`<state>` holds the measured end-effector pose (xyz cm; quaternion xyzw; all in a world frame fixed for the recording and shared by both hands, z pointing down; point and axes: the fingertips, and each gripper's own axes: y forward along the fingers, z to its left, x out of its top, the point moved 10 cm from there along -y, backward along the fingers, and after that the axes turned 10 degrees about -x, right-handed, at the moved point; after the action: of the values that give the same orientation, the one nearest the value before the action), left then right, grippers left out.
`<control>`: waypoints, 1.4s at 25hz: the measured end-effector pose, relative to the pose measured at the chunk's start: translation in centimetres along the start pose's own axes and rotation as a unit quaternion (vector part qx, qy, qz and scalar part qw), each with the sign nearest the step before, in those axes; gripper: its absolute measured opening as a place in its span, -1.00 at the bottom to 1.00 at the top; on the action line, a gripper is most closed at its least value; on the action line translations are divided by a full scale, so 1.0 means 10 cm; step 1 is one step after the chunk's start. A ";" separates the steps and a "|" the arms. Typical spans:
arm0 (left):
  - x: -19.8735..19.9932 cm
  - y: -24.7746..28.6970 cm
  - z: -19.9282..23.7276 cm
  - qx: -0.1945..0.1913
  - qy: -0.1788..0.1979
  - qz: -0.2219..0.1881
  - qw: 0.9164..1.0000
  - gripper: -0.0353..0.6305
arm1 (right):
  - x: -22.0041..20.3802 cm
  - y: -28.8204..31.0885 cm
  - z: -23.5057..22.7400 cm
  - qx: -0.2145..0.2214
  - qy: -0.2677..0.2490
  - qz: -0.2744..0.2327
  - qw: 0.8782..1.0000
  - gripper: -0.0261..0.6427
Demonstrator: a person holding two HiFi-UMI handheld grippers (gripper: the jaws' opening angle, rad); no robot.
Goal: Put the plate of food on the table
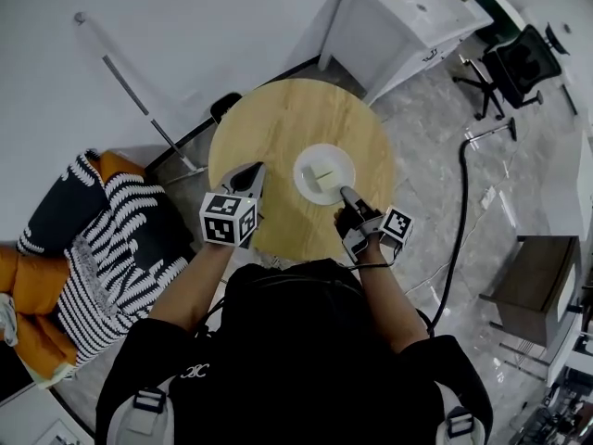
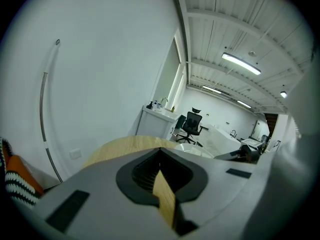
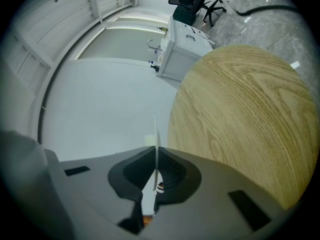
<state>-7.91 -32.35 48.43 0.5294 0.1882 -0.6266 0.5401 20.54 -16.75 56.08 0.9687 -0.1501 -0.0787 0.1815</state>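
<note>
The plate (image 1: 339,159) lies over the middle of the round wooden table (image 1: 278,119), with a small pale piece of food (image 1: 321,176) on it; no view settles whether its base rests on the wood or sits just above it. The right gripper (image 1: 345,193) reaches in from the near side and is clamped on the plate's near rim. In the right gripper view the thin white rim (image 3: 155,134) stands edge-on between the nearly closed jaws, which press on it from both sides. The left gripper (image 1: 252,176) sits over the table's left part, apart from the plate, and holds nothing. Its jaws are drawn together to a narrow slit showing only a wood-coloured strip. A white cabinet (image 1: 398,26) stands beyond the table.
</note>
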 end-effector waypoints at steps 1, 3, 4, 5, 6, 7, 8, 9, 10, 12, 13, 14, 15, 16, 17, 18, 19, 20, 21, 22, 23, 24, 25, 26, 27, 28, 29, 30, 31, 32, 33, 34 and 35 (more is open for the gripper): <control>0.01 0.01 0.02 0.004 -0.001 -0.002 1.000 -0.87 | 0.04 0.02 -0.03 0.000 -0.001 -0.001 1.000 -0.85; 0.02 0.01 0.06 0.016 -0.006 -0.005 1.000 -0.87 | 0.10 0.08 -0.10 0.003 -0.002 0.002 1.000 -0.85; 0.02 0.01 0.08 0.022 -0.009 -0.007 1.000 -0.87 | 0.12 0.11 -0.13 0.003 -0.003 0.006 1.000 -0.85; 0.02 0.00 0.08 0.028 -0.012 -0.008 0.999 -0.87 | 0.15 0.13 -0.16 0.001 -0.005 0.011 1.000 -0.85; 0.02 0.00 0.07 0.033 -0.013 -0.008 0.999 -0.87 | 0.18 0.14 -0.18 -0.002 -0.008 0.018 1.000 -0.85; 0.02 0.00 0.05 0.037 -0.013 -0.009 0.999 -0.87 | 0.22 0.16 -0.19 -0.004 -0.010 0.025 1.000 -0.85; 0.03 0.00 0.04 0.041 -0.013 -0.009 0.999 -0.87 | 0.26 0.18 -0.20 -0.006 -0.013 0.032 0.999 -0.85; 0.04 0.01 0.04 0.046 -0.014 -0.009 0.999 -0.87 | 0.29 0.21 -0.20 -0.008 -0.014 0.039 0.999 -0.85; 0.05 0.00 0.04 0.051 -0.017 -0.009 0.999 -0.87 | 0.33 0.24 -0.21 -0.010 -0.015 0.044 0.999 -0.85; 0.05 0.01 0.06 0.061 -0.023 -0.011 0.998 -0.87 | 0.39 0.32 -0.25 -0.015 -0.017 0.053 0.998 -0.85; 0.04 0.01 0.06 0.065 -0.026 -0.011 0.997 -0.87 | 0.42 0.36 -0.28 -0.018 -0.017 0.057 0.998 -0.85; 0.02 0.00 0.07 0.070 -0.028 -0.011 0.997 -0.87 | 0.45 0.40 -0.31 -0.021 -0.018 0.062 0.998 -0.85; 0.00 0.00 0.07 0.075 -0.031 -0.010 0.997 -0.87 | 0.48 0.43 -0.33 -0.024 -0.020 0.067 0.997 -0.85; -0.01 0.00 0.06 0.079 -0.033 -0.010 0.996 -0.87 | 0.51 0.45 -0.36 -0.027 -0.022 0.072 0.997 -0.85; -0.03 0.00 0.05 0.083 -0.035 -0.010 0.996 -0.87 | 0.54 0.48 -0.38 -0.029 -0.025 0.078 0.996 -0.85; -0.04 0.00 0.04 0.087 -0.037 -0.011 0.996 -0.87 | 0.56 0.49 -0.40 -0.030 -0.027 0.084 0.996 -0.85; -0.05 0.00 0.03 0.089 -0.038 -0.011 0.995 -0.87 | 0.58 0.51 -0.41 -0.030 -0.031 0.090 0.995 -0.85; -0.07 0.00 0.02 0.091 -0.040 -0.010 0.995 -0.87 | 0.59 0.52 -0.42 -0.029 -0.034 0.095 0.995 -0.85; -0.09 0.00 0.00 0.091 -0.040 -0.009 0.995 -0.87 | 0.60 0.54 -0.44 -0.028 -0.036 0.099 0.994 -0.85; -0.11 0.00 -0.02 0.089 -0.039 -0.008 0.995 -0.87 | 0.61 0.55 -0.47 -0.027 -0.038 0.103 0.994 -0.85; -0.13 0.00 -0.04 0.086 -0.037 -0.008 0.996 -0.87 | 0.61 0.56 -0.49 -0.025 -0.041 0.108 0.993 -0.85; -0.16 0.00 -0.06 0.081 -0.032 -0.008 0.996 -0.87 | 0.61 0.58 -0.51 -0.023 -0.044 0.113 0.992 -0.85; -0.17 0.00 -0.09 0.076 -0.027 -0.008 0.997 -0.87 | 0.60 0.60 -0.53 -0.023 -0.046 0.120 0.991 -0.85; -0.18 -0.01 -0.11 0.073 -0.021 -0.008 0.997 -0.87 | 0.59 0.62 -0.55 -0.024 -0.047 0.127 0.991 -0.85; -0.19 -0.02 -0.13 0.072 -0.017 -0.007 0.997 -0.87 | 0.58 0.65 -0.56 -0.024 -0.048 0.134 0.990 -0.85; -0.19 -0.03 -0.14 0.072 -0.015 -0.006 0.997 -0.87 | 0.56 0.67 -0.57 -0.025 -0.049 0.140 0.989 -0.85; -0.20 -0.04 -0.14 0.073 -0.014 -0.005 0.997 -0.87 | 0.55 0.70 -0.58 -0.027 -0.048 0.146 0.988 -0.85; -0.21 -0.05 -0.15 0.074 -0.014 -0.004 0.997 -0.87 | 0.54 0.73 -0.59 -0.029 -0.046 0.151 0.987 -0.85; -0.21 -0.07 -0.15 0.077 -0.015 -0.003 0.997 -0.87 | 0.53 0.75 -0.60 -0.030 -0.046 0.156 0.986 -0.85; -0.22 -0.08 -0.15 0.080 -0.016 -0.003 0.997 -0.87 | 0.53 0.78 -0.62 -0.031 -0.045 0.159 0.986 -0.85; -0.22 -0.09 -0.16 0.084 -0.017 -0.002 0.996 -0.87 | 0.53 0.80 -0.64 -0.032 -0.045 0.163 0.985 -0.85; -0.22 -0.10 -0.17 0.088 -0.018 -0.002 0.996 -0.87 | 0.53 0.81 -0.65 -0.034 -0.044 0.166 0.985 -0.85; -0.21 -0.12 -0.19 0.092 -0.017 -0.002 0.996 -0.87 | 0.53 0.83 -0.67 -0.035 -0.042 0.169 0.984 -0.85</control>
<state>-8.38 -29.42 49.20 0.5654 0.1218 -0.6512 0.4912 24.79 -23.62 64.82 0.9180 -0.3166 -0.0928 0.2199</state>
